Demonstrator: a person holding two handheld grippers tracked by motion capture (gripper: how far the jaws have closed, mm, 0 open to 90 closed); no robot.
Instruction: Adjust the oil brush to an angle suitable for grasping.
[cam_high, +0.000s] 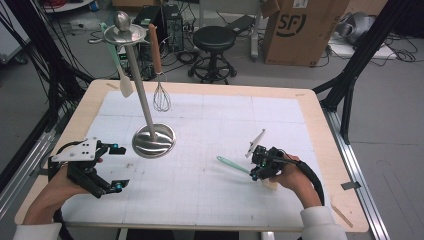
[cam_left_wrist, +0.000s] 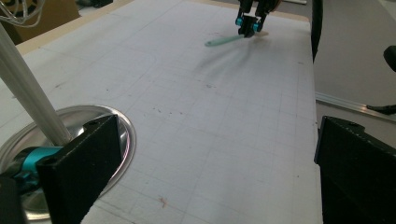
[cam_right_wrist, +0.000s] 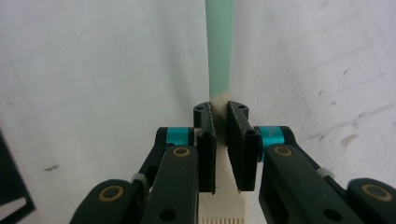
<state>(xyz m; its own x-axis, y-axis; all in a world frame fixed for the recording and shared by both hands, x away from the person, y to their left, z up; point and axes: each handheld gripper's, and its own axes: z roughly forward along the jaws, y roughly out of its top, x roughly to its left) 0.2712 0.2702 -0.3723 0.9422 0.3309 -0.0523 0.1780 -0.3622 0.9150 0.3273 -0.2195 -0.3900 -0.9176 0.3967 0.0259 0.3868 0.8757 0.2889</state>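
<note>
A steel utensil stand rises from a round base on the white gridded worktop. From the stand's top ring hang a whisk with a brown handle and a pale spatula. Beyond the worktop, behind the stand, a black stool sits on the floor, with a cardboard box farther right.

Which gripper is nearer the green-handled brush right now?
Right. The right gripper is shut on the green-handled brush; the left gripper sits open across the mat, beside the metal stand's base.
</note>
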